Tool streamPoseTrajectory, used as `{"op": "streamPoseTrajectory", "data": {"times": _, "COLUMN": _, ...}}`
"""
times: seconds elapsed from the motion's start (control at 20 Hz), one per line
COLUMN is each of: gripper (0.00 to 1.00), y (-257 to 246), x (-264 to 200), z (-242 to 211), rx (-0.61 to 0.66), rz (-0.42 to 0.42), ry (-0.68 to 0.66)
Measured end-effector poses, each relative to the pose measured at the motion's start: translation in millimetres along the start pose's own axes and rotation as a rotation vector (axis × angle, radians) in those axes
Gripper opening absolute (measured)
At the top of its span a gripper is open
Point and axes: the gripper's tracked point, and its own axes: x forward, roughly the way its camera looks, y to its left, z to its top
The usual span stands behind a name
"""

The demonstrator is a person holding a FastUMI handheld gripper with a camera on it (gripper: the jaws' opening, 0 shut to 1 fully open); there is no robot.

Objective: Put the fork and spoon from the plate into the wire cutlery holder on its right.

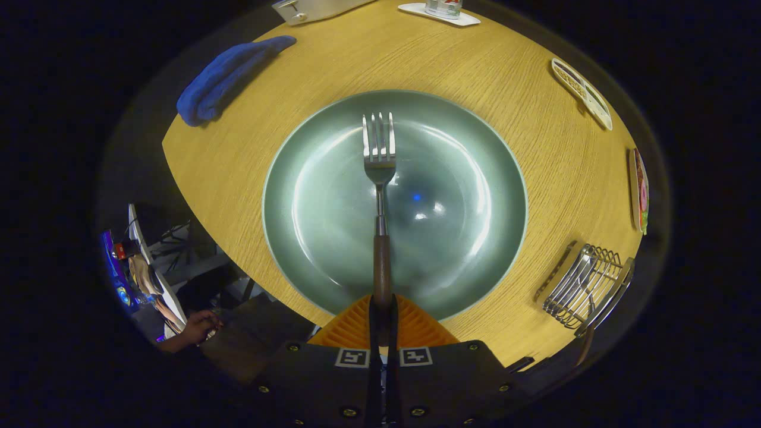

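Observation:
My gripper (382, 312) is shut on the wooden handle of the fork (379, 148). The fork points straight ahead from between the fingers, tines far out, over the middle of the round grey-green plate (309, 238). The plate lies on the wooden table just ahead of the fingers, with nothing else on it. Right of the plate, near the table's edge, stands the wire cutlery holder (579, 285). A thin handle with a brown end (585, 351) sticks out of it toward me; I cannot tell if it is the spoon.
A folded blue cloth (229, 74) lies beyond the plate to the left. Small trays (582, 92) line the table's far right rim, and a white coaster with a glass (440, 12) sits at the far side. A person's hand (199, 327) shows below the table's left edge.

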Motion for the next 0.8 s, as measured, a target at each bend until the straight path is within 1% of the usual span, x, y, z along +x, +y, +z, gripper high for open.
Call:
{"op": "streamPoseTrajectory", "data": {"times": 0.15, "gripper": 0.04, "y": -6, "x": -20, "z": -9, "rx": -0.034, "rz": 0.009, "ry": 0.02}}
{"op": "streamPoseTrajectory", "data": {"times": 0.35, "gripper": 0.04, "y": -18, "x": -50, "z": -16, "rx": -0.027, "rz": 0.023, "ry": 0.031}}
{"op": "streamPoseTrajectory", "data": {"times": 0.65, "gripper": 0.04, "y": -51, "x": -99, "z": -57, "rx": -0.04, "rz": 0.007, "ry": 0.084}}
{"op": "streamPoseTrajectory", "data": {"times": 0.8, "gripper": 0.04, "y": -69, "x": -118, "z": -78, "rx": -0.01, "rz": -0.006, "ry": 0.106}}
